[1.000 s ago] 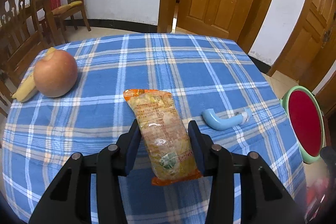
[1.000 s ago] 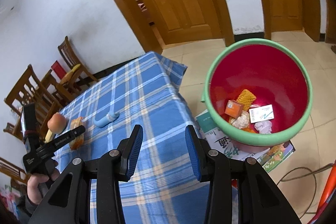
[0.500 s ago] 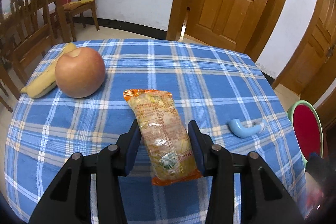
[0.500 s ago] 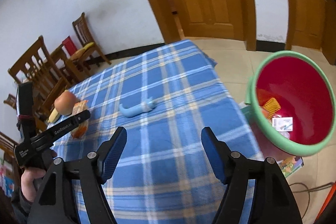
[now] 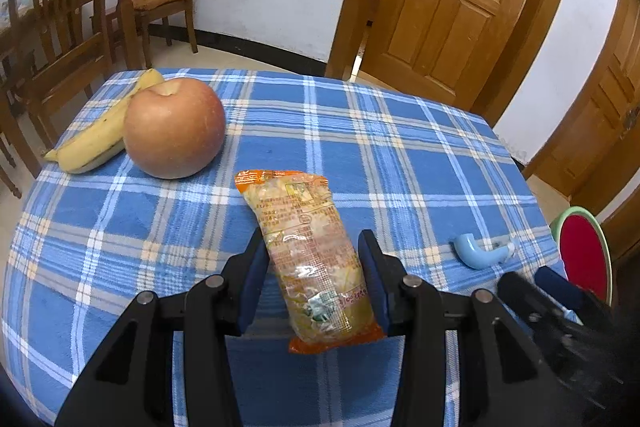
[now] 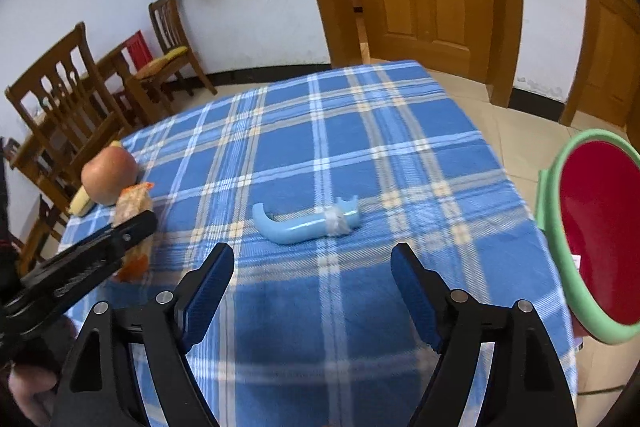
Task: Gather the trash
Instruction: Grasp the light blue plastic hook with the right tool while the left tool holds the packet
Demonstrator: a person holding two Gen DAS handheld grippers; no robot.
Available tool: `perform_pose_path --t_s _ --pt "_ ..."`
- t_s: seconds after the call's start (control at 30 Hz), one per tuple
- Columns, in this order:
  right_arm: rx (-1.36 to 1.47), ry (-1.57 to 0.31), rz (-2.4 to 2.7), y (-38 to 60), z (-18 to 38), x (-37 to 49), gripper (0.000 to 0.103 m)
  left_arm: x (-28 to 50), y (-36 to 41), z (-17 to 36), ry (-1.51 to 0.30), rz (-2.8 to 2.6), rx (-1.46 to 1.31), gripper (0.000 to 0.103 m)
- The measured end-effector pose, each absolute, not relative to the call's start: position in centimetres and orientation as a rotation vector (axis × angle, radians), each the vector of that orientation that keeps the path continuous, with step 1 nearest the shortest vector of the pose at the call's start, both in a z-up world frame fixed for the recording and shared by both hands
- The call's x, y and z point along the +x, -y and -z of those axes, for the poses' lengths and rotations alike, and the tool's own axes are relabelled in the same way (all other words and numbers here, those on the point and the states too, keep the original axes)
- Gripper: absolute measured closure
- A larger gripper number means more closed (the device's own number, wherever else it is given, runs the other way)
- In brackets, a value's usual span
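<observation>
Lying on the blue plaid table (image 6: 400, 131), the blue handle (image 6: 306, 223) is now centred ahead of the right gripper (image 6: 312, 291), whose jaws have just been opening and stand wide, empty, angled down; pickup is judged next. The packet (image 5: 312, 259) is kept clamped in the left gripper (image 5: 316, 279), beside the apple (image 5: 174, 129); the bin (image 6: 592, 235) is off to the right.
</observation>
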State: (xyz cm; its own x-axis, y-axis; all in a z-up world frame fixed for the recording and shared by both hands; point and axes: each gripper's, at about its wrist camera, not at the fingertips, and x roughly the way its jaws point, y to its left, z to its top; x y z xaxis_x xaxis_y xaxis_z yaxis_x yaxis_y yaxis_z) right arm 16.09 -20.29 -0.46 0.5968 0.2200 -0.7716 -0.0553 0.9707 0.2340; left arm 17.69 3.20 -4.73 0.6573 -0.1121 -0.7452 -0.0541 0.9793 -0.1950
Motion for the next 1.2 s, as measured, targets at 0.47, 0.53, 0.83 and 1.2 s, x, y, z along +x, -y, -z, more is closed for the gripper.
perform_pose_path --t_s 0.47,0.53,0.83,1.2 --pt "0.074 -0.938 -0.139 18.2 2.2 19.2 0.017 17.5 -3.6 4.8 -0.864 0.034 -0.232 0.057" --pt "0.068 -0.935 -0.14 18.1 2.2 19.5 0.017 17.6 -3.7 4.8 -0.866 0.034 -0.235 0.057" --pt "0.05 -0.938 -0.121 17.7 2.2 19.5 0.03 17.6 -3.6 4.8 -0.869 0.035 -0.234 0.057" --pt "0.131 -0.918 -0.127 19.3 1.0 18.0 0.029 17.5 -3.1 4.7 -0.863 0.049 -0.227 0.057"
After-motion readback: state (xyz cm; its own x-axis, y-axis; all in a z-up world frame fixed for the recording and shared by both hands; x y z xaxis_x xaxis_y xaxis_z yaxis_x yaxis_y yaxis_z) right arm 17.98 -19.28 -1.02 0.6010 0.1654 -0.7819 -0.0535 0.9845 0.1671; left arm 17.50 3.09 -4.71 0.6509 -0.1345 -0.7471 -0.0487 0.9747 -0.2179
